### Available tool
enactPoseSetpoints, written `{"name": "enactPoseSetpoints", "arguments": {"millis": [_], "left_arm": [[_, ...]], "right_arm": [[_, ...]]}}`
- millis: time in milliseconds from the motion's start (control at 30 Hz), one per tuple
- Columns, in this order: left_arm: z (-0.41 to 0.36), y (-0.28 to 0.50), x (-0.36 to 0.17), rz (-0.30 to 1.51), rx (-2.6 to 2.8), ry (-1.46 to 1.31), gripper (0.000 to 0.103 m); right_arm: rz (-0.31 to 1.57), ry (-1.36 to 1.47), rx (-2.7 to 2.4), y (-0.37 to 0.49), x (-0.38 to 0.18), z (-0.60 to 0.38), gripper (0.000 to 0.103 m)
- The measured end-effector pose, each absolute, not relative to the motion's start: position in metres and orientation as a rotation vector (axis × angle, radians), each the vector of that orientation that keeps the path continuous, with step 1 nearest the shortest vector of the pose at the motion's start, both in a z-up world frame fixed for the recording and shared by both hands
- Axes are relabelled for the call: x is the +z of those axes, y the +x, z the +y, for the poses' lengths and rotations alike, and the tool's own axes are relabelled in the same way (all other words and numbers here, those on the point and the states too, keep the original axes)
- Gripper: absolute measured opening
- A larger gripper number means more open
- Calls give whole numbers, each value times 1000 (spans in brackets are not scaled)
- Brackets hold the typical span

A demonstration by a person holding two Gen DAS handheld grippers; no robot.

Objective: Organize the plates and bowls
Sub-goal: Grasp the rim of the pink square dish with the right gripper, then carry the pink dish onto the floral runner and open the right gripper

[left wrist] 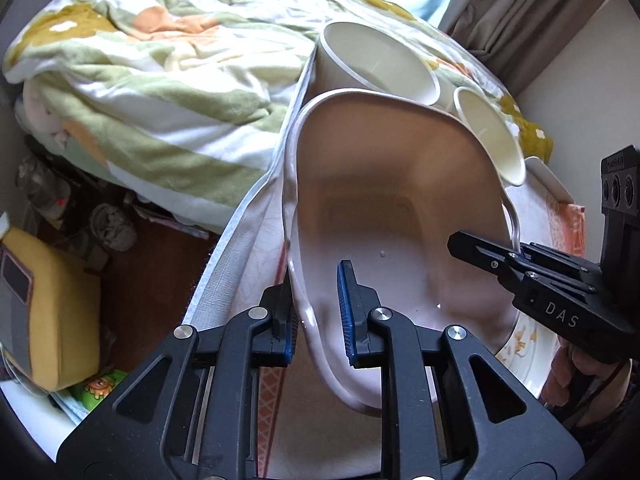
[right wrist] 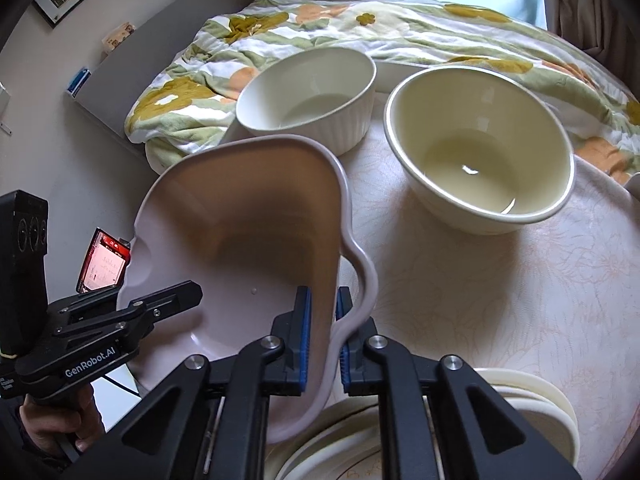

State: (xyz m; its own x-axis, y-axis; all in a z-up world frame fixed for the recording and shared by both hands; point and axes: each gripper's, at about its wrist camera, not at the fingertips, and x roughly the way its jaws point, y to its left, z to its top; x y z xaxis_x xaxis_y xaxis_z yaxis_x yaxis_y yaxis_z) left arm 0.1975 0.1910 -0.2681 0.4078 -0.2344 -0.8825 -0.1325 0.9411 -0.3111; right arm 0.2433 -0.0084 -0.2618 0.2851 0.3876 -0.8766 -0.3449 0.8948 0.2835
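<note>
Well, biggest first: soft puffy quilt [right wrist: 400,28] on the bed behind, white with green stripes and yellow and orange flowers, all wrinkly.

Next, round table [right wrist: 500,280], covered in a smooth pale cloth with faint orange leaf lines.

On the near left part of the table, big pink dish [right wrist: 248,220]: deep, smooth and shiny, with a flat bottom, rounded corners and a thick wavy rim. Tipped a bit, just in front of the ribbed bowl, with its near end over the plates. Resting or lifted, hard to tell.

Beside it on the right, round cream bowl [right wrist: 480,160], glossy inside, with a thin dark edge. Standing upright, apart from the pink dish.

Behind the pink dish, white ribbed bowl [right wrist: 312,96], straight sides with little grooves, matte and plain.

At the near edge, stack of flat cream plates [right wrist: 540,412], round, with raised rims.

Smallest, two black plastic tools with blue bumpy pads. Left gripper [left wrist: 316,312] squeezed tight on the left rim of the pink dish. Right gripper [right wrist: 322,340] pinched tight on the right rim, one pad inside the wall and one outside.
</note>
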Motion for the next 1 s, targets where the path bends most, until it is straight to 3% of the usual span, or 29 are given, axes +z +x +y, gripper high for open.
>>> {"name": "enactPoseSetpoints", "arguments": {"millis": [233, 467, 733, 1000], "left_arm": [[139, 190, -202, 1068, -122, -256, 16], [30, 176, -159, 1027, -212, -188, 16], [-100, 159, -161, 1063, -366, -197, 16], [-194, 153, -212, 1158, -416, -175, 16]], "right_arm": [[1095, 124, 464, 212, -218, -53, 11], [1016, 166, 380, 175, -166, -139, 11], [984, 173, 248, 131, -146, -248, 11], [1034, 208, 156, 106, -185, -332, 11]]}}
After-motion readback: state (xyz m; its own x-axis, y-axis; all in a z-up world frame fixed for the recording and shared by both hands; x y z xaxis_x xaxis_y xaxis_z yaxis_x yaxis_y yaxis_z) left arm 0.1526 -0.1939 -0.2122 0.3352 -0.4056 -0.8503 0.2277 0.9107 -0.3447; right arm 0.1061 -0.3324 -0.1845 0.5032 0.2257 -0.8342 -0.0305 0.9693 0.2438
